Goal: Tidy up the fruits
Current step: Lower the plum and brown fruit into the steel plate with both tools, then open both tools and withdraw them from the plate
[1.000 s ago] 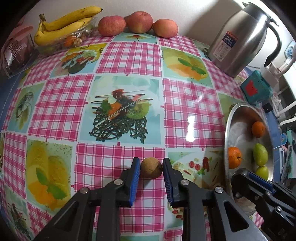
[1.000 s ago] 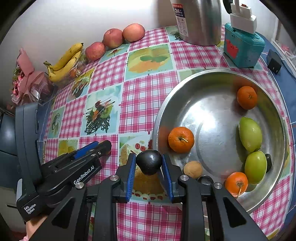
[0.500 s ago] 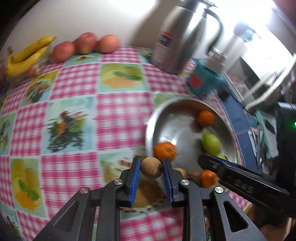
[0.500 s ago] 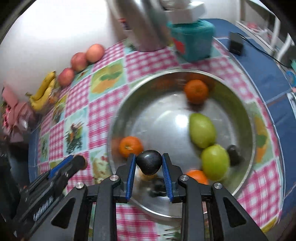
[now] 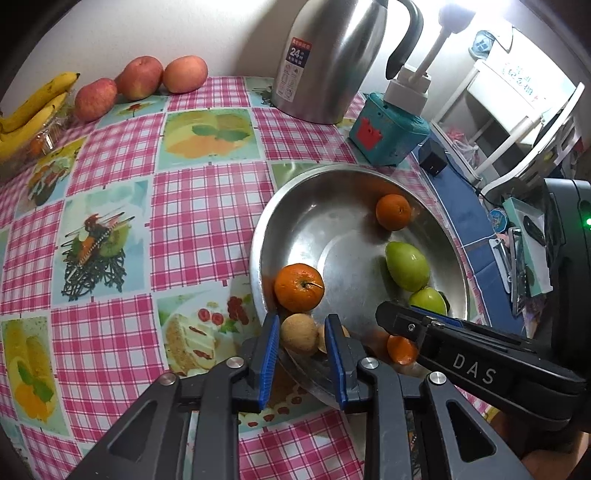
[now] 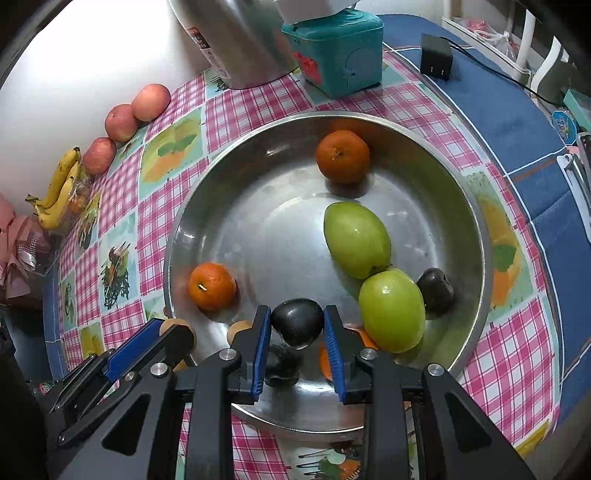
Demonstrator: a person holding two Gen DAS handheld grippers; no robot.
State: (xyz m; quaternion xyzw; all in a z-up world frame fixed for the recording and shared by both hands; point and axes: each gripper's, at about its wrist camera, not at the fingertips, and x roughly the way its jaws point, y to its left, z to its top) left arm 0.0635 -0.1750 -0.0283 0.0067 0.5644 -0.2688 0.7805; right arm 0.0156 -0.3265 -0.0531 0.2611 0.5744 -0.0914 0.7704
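- Left gripper (image 5: 301, 334) clamped on a small brown round fruit (image 5: 298, 332), just over the near rim of the steel bowl (image 5: 258, 258).
- Right gripper (image 6: 297, 325) clamped on a small black fruit (image 6: 297, 322), over the bowl's near side.
- Inside: oranges (image 6: 342, 156), two green fruits (image 6: 356, 239), another black one (image 6: 436, 291).
- Underneath: pink checked tablecloth (image 5: 199, 206) with food pictures.
- Farther back: teal box (image 5: 388, 134), steel jug (image 5: 328, 59), apples (image 5: 140, 77), bananas (image 5: 33, 107) by the white wall (image 5: 147, 29).

Bowl (image 6: 476, 221) on table (image 5: 207, 206), kettle (image 5: 325, 59) behind it, apples (image 5: 142, 77) far left
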